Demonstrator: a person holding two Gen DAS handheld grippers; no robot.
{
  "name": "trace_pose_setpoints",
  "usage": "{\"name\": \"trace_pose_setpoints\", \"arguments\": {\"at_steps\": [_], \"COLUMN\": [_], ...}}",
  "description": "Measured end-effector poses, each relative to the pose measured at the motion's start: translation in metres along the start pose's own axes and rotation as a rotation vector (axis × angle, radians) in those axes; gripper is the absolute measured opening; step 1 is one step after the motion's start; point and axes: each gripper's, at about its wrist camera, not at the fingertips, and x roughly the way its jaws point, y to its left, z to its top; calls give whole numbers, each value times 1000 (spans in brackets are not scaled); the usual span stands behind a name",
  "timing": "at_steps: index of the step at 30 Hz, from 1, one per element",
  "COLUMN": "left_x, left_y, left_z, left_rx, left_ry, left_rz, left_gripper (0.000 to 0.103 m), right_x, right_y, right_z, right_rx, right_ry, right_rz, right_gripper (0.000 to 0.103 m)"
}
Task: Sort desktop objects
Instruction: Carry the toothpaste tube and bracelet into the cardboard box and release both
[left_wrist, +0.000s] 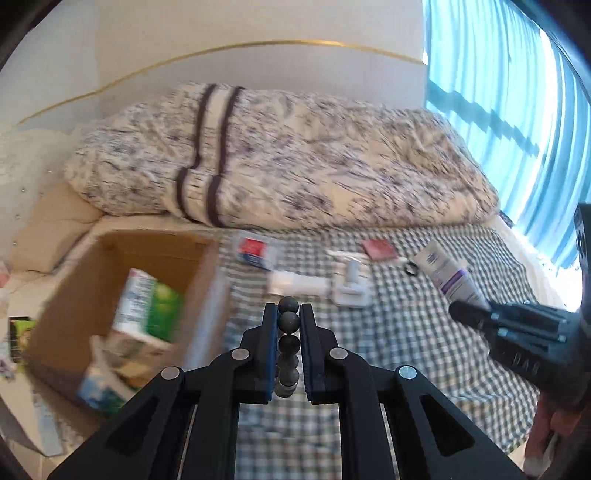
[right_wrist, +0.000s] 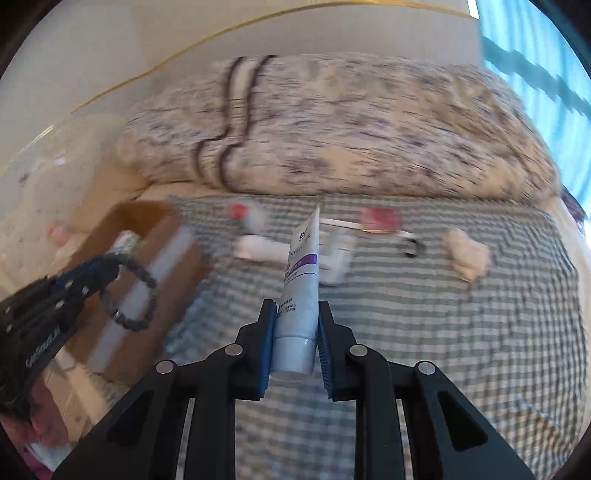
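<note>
Beads (left_wrist: 288, 325) pinched in my left claw (left_wrist: 288, 314), box (left_wrist: 122, 280) just left for dropping; right claw (right_wrist: 296, 314) clamps tube (right_wrist: 301, 273), lifted off the bed (right_wrist: 443, 332).

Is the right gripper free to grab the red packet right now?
Probably not: the right gripper is shut on the tube, so the red packet must wait.

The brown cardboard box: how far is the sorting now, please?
Done: the brown cardboard box already holds a green-and-white carton. In hand: the left gripper holds a dark bead bracelet; the right gripper holds a white tube with a purple band. Left: a red packet and a small black ring on the checked cloth.
</note>
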Motion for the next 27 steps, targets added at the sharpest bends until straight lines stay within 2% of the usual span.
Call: {"name": "trace_pose_setpoints", "arguments": {"at_steps": [6,10,14,19,20,21,22,23,24,25,27], "left_x": [-33,-37,-23,-1,1,4,8,12,17,22,25], "left_y": [77,121,154,173,175,178,181,185,191,196,206], "left_z": [14,12,2,-13,-17,-19,-20,-20,-21,-22,-27], "left_rx": [-46,-92,-137,-168,-173,-176,-181,-191,-206,-223,-273], "left_ry": [-31,-23,6,48,49,53,65,86,110,127,125], "left_rz": [88,116,113,103,104,105,120,158,190,193,149], "left_gripper": [11,11,11,12,17,23,34,45,52,66,73], "right_x": [7,24,46,75,80,84,87,89,91,93,94], "right_y": [97,148,180,199,202,204,206,209,210,209,202], "right_z": [20,30,33,37,38,39,40,41,43,43,43], "right_rx": [-100,-125,-155,-148,-148,-152,-167,-181,-193,-203,-188], "right_ry": [-12,13,48,83,90,90,72,55,44,38,44], "right_rz": [116,186,210,226,229,214,140,60,5,-9,30], "right_gripper": [21,21,21,22,24,36,42,60,71,72,72]}}
